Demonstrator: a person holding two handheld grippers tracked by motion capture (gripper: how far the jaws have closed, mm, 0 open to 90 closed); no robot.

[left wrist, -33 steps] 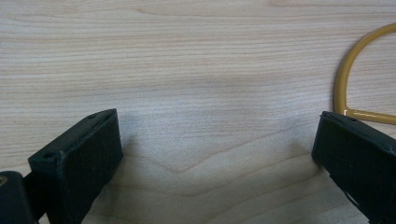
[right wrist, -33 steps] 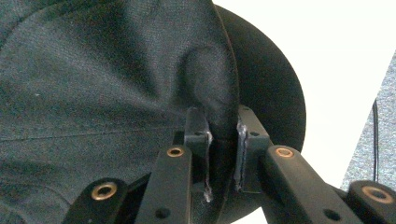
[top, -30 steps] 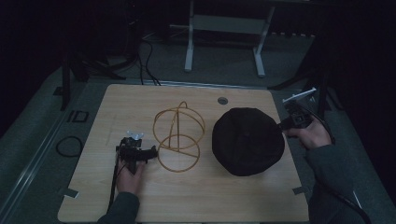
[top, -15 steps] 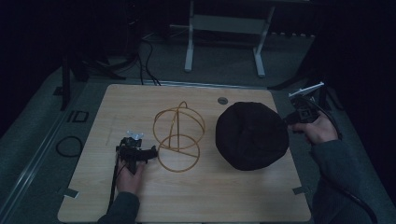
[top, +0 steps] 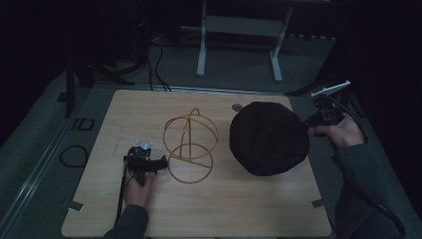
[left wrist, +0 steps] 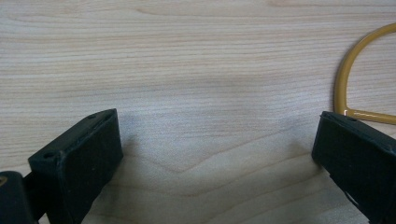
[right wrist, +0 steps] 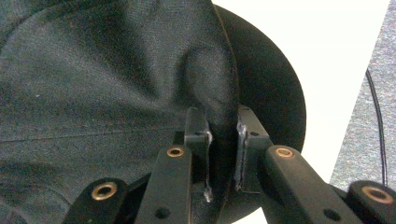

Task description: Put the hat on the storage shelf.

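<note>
Here my right hand-held gripper pinches the edge of the black fabric cover at the tabletop's right side; my left hand-held gripper rests wide beside the gold wire frame.

No legible txt or labels anywhere.
</note>
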